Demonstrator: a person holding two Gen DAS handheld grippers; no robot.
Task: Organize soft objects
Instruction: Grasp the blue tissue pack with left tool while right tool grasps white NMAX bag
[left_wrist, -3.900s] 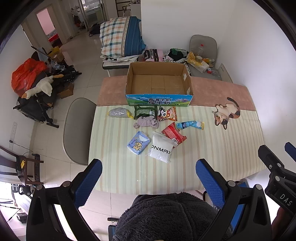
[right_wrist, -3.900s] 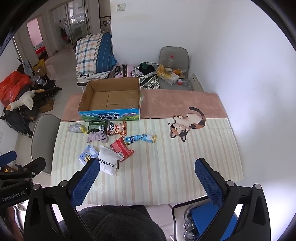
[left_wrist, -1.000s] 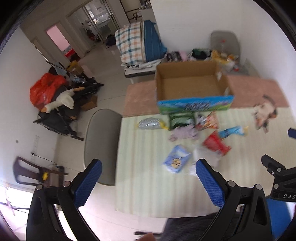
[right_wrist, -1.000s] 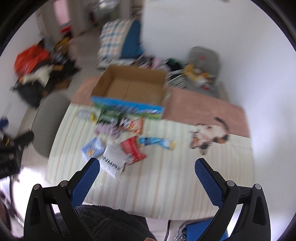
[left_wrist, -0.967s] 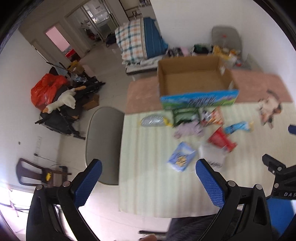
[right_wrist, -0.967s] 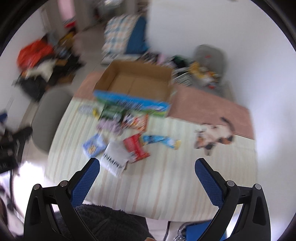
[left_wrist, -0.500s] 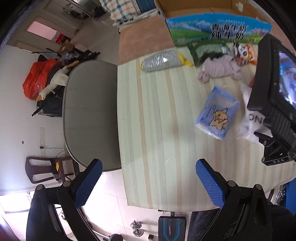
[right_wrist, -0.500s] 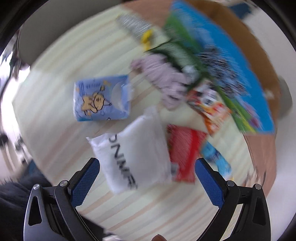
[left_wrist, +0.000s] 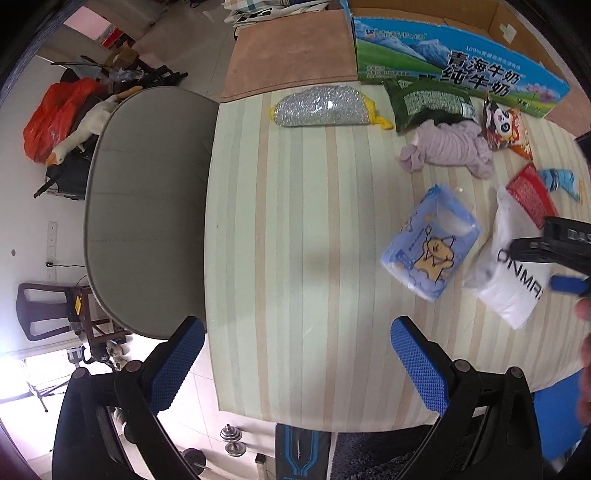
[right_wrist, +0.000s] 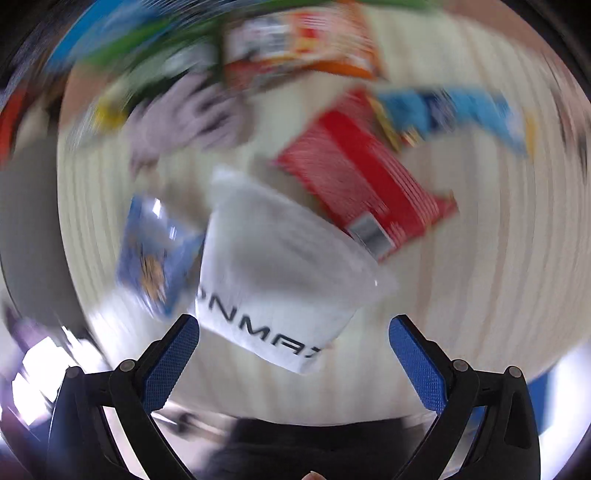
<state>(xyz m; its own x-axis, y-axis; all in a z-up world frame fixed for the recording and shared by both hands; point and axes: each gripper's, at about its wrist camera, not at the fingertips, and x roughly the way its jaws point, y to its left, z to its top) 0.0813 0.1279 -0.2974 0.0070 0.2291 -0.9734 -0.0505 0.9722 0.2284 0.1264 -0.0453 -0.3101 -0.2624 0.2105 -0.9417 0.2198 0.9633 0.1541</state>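
Note:
Soft packets lie on a striped table (left_wrist: 295, 221): a white ONMAX bag (left_wrist: 506, 280) (right_wrist: 280, 280), a blue tissue pack (left_wrist: 432, 243) (right_wrist: 151, 254), a lilac cloth (left_wrist: 450, 151) (right_wrist: 184, 118), a red packet (left_wrist: 528, 192) (right_wrist: 362, 173), a silver pouch (left_wrist: 321, 107) and a green bag (left_wrist: 428, 103). My left gripper (left_wrist: 295, 365) is open and empty above the table's near edge. My right gripper (right_wrist: 293, 354) is open just above the white bag; the right wrist view is blurred. It also shows in the left wrist view (left_wrist: 554, 247).
An open cardboard box (left_wrist: 461, 66) stands at the table's far side. A panda snack bag (left_wrist: 502, 125) and a blue wrapper (left_wrist: 561, 181) (right_wrist: 450, 110) lie near it. A grey chair (left_wrist: 147, 206) stands at the table's left.
Both grippers have dropped from high above the table to close over it. The right one has moved down onto the white bag, which now sits between its open fingers.

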